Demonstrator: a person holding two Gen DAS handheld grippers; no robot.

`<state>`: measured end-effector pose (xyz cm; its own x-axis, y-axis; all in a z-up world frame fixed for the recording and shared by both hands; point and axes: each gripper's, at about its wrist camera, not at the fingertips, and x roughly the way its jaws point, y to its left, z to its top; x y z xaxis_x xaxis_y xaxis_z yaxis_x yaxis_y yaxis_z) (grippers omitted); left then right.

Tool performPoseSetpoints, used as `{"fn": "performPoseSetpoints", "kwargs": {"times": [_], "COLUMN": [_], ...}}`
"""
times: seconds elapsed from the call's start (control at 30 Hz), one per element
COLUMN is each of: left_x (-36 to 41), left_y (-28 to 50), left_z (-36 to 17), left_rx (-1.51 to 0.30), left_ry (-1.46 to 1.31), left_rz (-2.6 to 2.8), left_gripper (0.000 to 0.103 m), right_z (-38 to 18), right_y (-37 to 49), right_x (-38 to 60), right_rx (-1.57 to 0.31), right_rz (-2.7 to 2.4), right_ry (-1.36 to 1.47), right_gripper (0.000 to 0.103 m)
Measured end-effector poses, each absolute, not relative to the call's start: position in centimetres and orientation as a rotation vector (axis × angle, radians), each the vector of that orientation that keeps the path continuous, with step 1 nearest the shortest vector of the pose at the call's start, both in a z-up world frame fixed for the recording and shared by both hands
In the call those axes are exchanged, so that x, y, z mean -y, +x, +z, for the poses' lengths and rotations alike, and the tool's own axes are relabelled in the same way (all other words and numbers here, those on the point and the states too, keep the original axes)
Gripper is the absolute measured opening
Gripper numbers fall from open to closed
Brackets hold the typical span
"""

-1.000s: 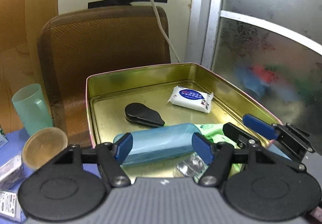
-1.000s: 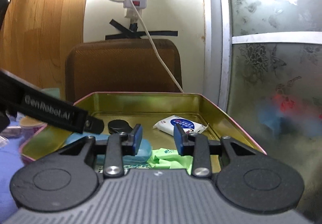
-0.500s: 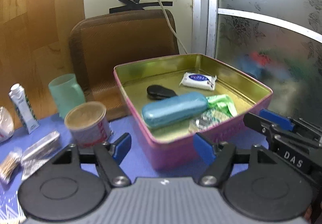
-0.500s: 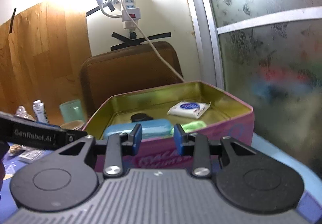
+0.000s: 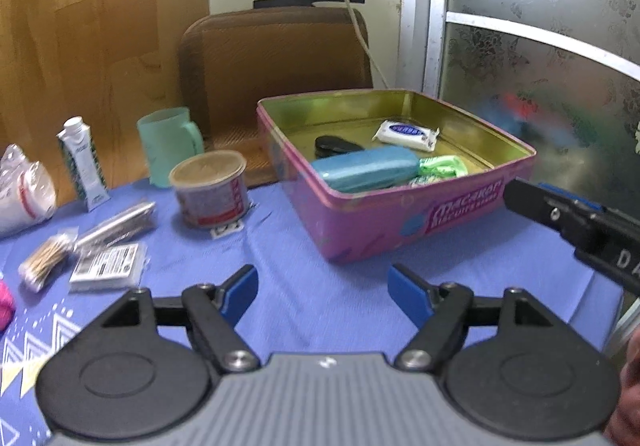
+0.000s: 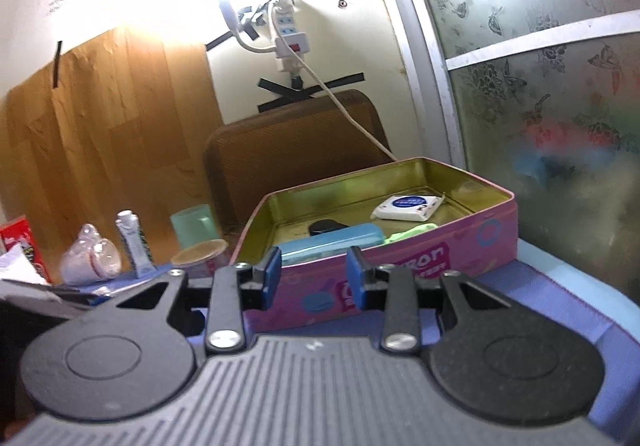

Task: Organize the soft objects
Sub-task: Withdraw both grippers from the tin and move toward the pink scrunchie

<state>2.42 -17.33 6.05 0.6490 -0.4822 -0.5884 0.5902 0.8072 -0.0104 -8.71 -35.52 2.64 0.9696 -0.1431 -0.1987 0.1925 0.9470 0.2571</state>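
Through the left wrist view, my left tongs point(image 5: 322, 296) hang at lower centre over the blue-clothed bench point(image 5: 304, 258), jaws opening with nothing between them. The pink tin point(image 5: 404, 221) sits right of centre, holding a teal case point(image 5: 364, 167), a green soft packet point(image 5: 442, 165) and a white tissue pack point(image 5: 406, 133).

Through the right wrist view, my right tongs point(image 6: 314, 278) sit at centre, parted narrowly and empty, just before the tin point(image 6: 400, 278). The case point(image 6: 332, 244) and tissue pack point(image 6: 408, 207) lie inside.
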Motion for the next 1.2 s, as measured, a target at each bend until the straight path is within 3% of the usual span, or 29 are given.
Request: {"fn": "performPoseSetpoints", "kwargs": {"times": [0.7,1.2], "left_x": [15.5,15.6], "left_y": [4.4,5.0], "left_z": [1.1,0.6], "left_rx": [-0.718,-0.693], "left_ry": [0.224,0.245], "left_rz": [-0.502,-0.492], "left_gripper": [0.074,0.083], "right_z": [0.3,-0.5], "right_y": [-8.0,-6.8], "right_x": [34.7,34.6], "right_rx": [-0.280,-0.307], "right_rz": [-0.077,-0.071], "right_ry": [0.383,0.400], "right_gripper": [0.040,0.041]}}
